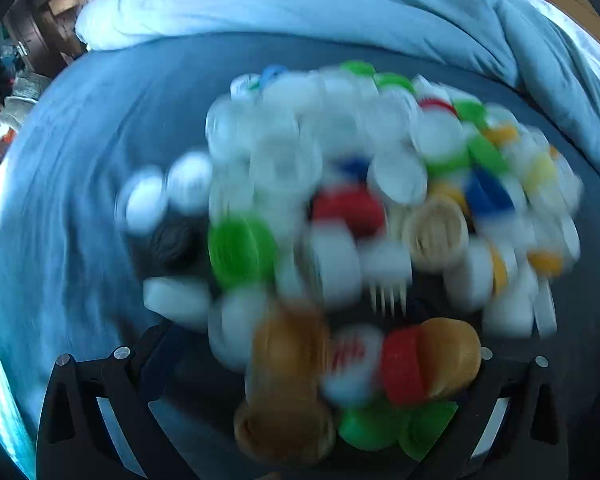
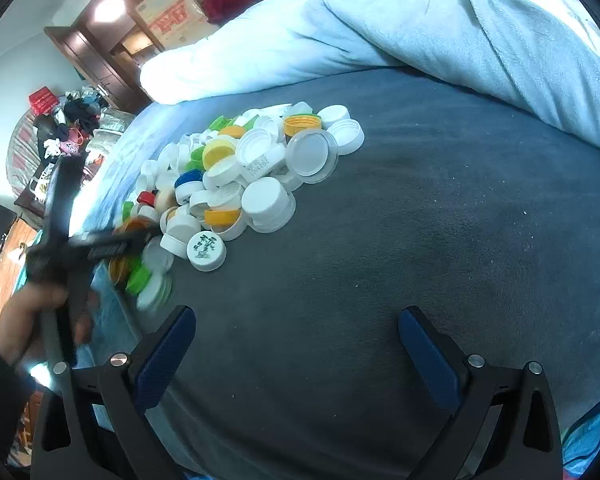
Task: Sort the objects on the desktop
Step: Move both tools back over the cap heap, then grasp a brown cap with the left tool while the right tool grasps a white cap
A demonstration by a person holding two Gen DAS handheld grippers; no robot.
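Hovering low over bare grey cloth, our right gripper has its blue pads spread wide with nothing between them, apparently waiting its turn on an open patch where sorted pieces could be set down. Our left gripper is pushed right up against the near edge of the pile of bottle caps; its view is badly smeared, and with caps filling the space where the fingers should meet we cannot tell whether the jaws are released or clenched on one. From the right wrist view we see that gripper as a dark blurred shape reaching into the heap's left side, with the left hand gripping its handle. Nearest the left gripper lie an amber cap, a red cap and green ones; farther on white caps dominate. Beyond the heap, a pale blue blanket is bunched up at the far edge of the grey surface, probably pushed back to make working room.
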